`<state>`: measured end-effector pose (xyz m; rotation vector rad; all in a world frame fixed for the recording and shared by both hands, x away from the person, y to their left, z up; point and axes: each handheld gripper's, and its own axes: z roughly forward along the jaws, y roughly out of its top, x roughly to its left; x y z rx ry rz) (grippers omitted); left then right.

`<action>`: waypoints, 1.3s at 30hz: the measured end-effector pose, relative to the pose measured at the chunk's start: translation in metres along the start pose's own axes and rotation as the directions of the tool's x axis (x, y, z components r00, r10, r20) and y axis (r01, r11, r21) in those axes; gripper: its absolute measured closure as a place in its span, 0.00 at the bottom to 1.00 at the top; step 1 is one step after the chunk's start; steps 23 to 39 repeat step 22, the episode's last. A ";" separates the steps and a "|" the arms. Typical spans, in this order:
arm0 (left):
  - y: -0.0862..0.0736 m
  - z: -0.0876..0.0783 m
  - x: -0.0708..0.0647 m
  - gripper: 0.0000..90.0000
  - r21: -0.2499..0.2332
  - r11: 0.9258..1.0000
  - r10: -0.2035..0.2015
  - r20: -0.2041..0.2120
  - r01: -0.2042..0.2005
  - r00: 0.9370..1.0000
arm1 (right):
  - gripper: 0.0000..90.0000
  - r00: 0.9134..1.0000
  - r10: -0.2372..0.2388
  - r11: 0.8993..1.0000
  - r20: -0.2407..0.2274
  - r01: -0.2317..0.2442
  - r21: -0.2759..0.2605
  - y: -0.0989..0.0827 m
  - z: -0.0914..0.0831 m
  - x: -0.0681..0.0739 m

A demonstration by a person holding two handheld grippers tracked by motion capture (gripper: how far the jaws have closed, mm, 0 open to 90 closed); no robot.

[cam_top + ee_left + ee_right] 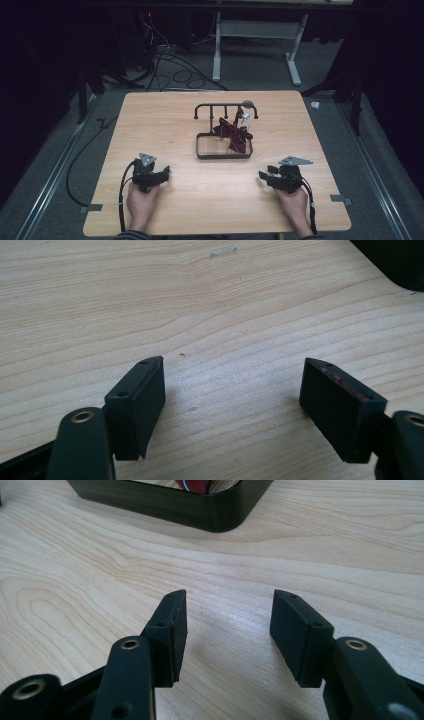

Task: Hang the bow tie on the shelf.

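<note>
A dark metal rack with a hook bar and a tray base [223, 154] stands at the middle of the wooden table [160, 125]. A dark red cloth item [233, 133] hangs from the bar and drapes into the tray. My left gripper [163, 171] rests on the table near the front left, held by a hand; in the left gripper view its jaws [232, 390] stand wide apart over bare wood. My right gripper [264, 175] rests at the front right, open [227, 615] with nothing between its pads, pointing toward the tray's corner [220, 515].
Cables [180, 70] lie on the floor behind the table, beside a white desk frame [260, 40]. Black cables trail from both grippers toward the table's front edge. Bare wood lies between the two grippers and the rack.
</note>
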<state>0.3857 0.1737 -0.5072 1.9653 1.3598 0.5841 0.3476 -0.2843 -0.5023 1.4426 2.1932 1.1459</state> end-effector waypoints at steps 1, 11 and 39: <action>0.000 0.000 0.000 0.30 0.000 1.000 0.000 0.000 0.000 1.000 | 0.55 1.000 -0.016 1.000 0.010 0.016 0.001 0.000 0.000 0.001; 0.000 0.000 0.000 0.30 -0.002 1.000 -0.002 0.000 0.002 1.000 | 0.52 0.980 -0.157 0.987 0.123 0.153 0.040 0.000 0.005 0.020; 0.000 0.000 0.000 0.30 -0.002 1.000 -0.003 -0.001 0.003 1.000 | 0.51 0.980 -0.158 0.987 0.122 0.155 0.040 0.000 0.005 0.020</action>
